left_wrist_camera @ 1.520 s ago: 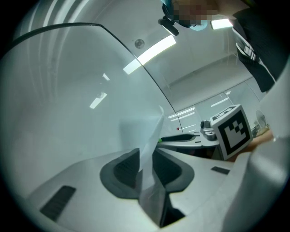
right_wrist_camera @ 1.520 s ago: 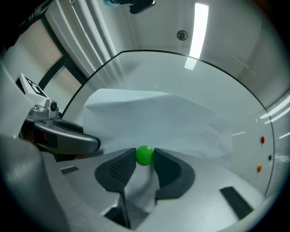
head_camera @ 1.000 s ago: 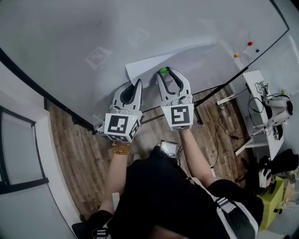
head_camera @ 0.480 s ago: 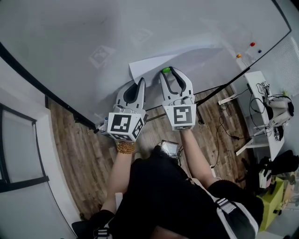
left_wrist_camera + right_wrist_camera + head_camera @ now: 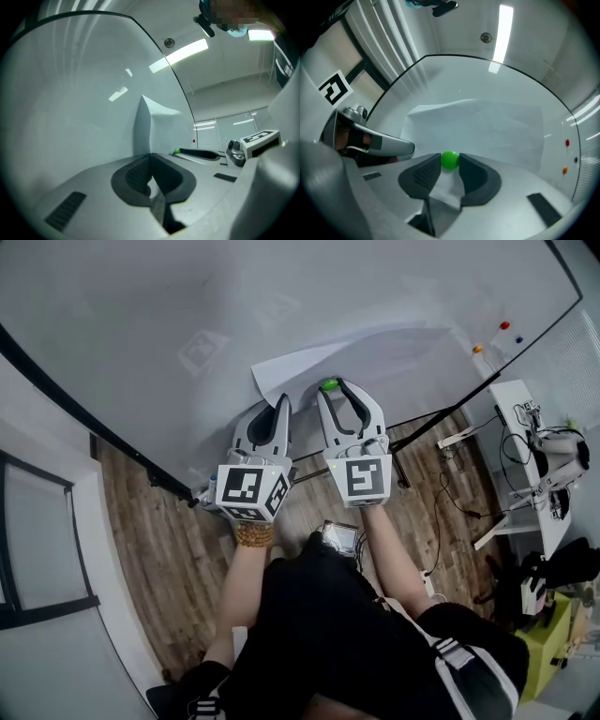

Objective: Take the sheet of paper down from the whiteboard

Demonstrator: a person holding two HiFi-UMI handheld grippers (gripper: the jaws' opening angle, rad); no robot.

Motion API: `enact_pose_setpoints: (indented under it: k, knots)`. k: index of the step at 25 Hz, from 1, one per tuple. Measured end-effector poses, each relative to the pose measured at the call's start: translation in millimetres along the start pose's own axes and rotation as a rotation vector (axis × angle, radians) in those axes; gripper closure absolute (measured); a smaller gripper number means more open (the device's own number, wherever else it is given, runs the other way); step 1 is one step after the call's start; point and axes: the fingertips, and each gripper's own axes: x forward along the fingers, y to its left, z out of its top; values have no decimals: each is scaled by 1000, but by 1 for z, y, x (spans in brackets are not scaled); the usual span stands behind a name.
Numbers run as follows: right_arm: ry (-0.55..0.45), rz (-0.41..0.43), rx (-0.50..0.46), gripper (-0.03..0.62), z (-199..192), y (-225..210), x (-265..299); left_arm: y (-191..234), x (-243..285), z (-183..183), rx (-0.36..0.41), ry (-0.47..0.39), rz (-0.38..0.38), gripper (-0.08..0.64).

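White, glossy whiteboard [image 5: 141,324] fills the background, standing over a wood floor [image 5: 169,549]. Against it, the right gripper [image 5: 450,164] has its jaws closed on a green magnet [image 5: 450,160], one pad touching each side of it. The magnet sits on the lower edge of the sheet of paper [image 5: 478,126], which lies on the board. Just beside it, the left gripper [image 5: 150,157] has its jaws pressed together on the sheet's near corner, and the paper bends away from the board there. Small coloured magnets [image 5: 504,325] dot the board well apart, to the right.
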Motion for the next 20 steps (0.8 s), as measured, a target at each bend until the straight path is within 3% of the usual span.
enact_pose_setpoints:
  k: [20]
  knots:
    - [-30, -10, 41, 472, 14, 4, -35, 2, 1, 1, -35, -14, 24, 551]
